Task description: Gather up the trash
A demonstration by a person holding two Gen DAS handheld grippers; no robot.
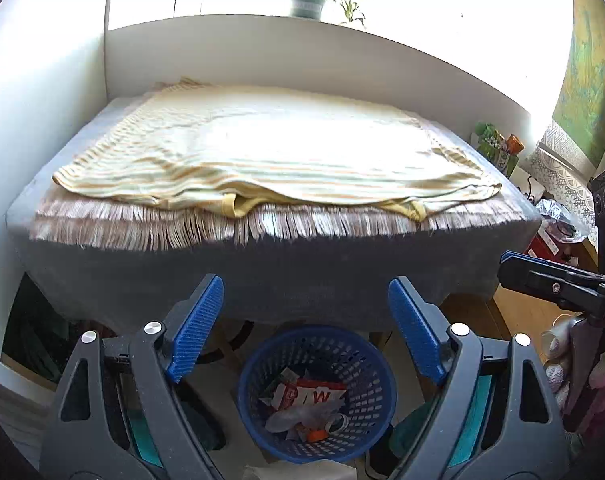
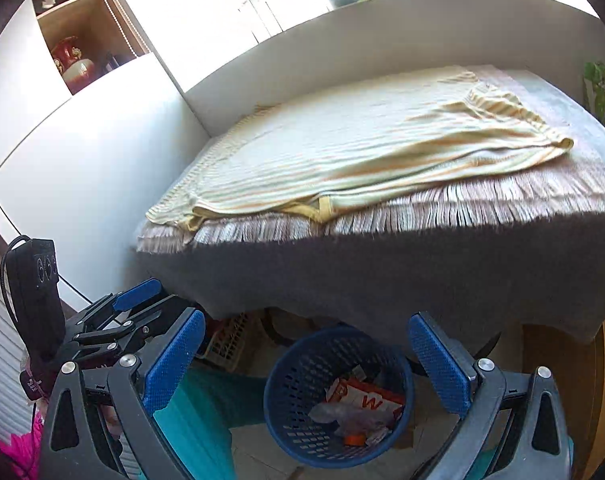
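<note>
A blue perforated basket (image 1: pixel 258 368) stands on the floor under the table's front edge; the right wrist view shows the same basket (image 2: pixel 286 384). Inside lie a red and white wrapper (image 1: pixel 316 396), clear plastic (image 1: pixel 290 416) and a small orange piece (image 1: pixel 316 435). My left gripper (image 1: pixel 306 300) hangs above the basket, open, with nothing between its blue pads. My right gripper (image 2: pixel 306 344) is also open and empty above the basket. The right gripper's fingers (image 1: pixel 542 280) show at the right edge of the left wrist view.
A table with a grey cover (image 1: pixel 262 276) carries a fringed mat (image 1: pixel 142 228) and a striped yellow cloth (image 1: pixel 262 152). White walls close in the back and left. A potted plant (image 1: pixel 308 0) stands behind. Boxes and clutter (image 1: pixel 498 148) sit at the right.
</note>
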